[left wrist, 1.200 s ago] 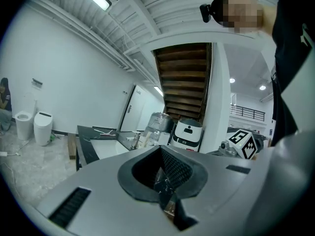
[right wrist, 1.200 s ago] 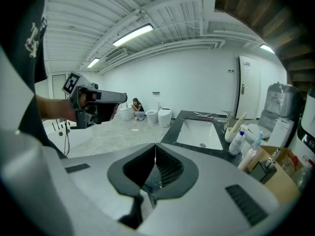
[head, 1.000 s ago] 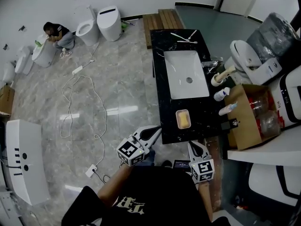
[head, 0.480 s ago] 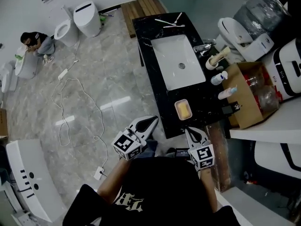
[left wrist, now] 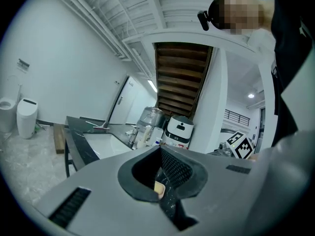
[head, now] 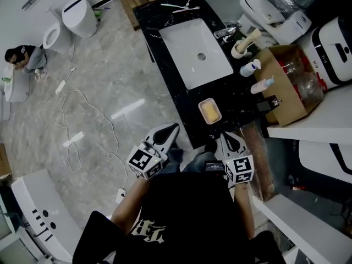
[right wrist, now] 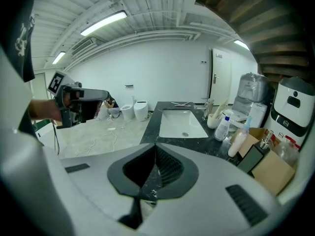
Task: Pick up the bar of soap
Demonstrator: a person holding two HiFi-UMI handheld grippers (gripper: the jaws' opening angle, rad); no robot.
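Yellow bar of soap [head: 209, 113] in a pale dish [head: 201, 104]; left gripper [head: 174, 127] and right gripper [head: 226, 137] both closed, empty.

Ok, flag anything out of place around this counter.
Only the white cable: it sprawls in loose loops across the floor left of the counter, a trip hazard. The soap sits squarely in its dish.

We see a bathroom-fixture showroom or store. Toilets [head: 77, 15] stand loose on an open marble floor [head: 110, 87], a white sink [head: 192, 45] sits in a free-standing black counter [head: 179, 100], and a cable [head: 74, 120] trails across the floor.
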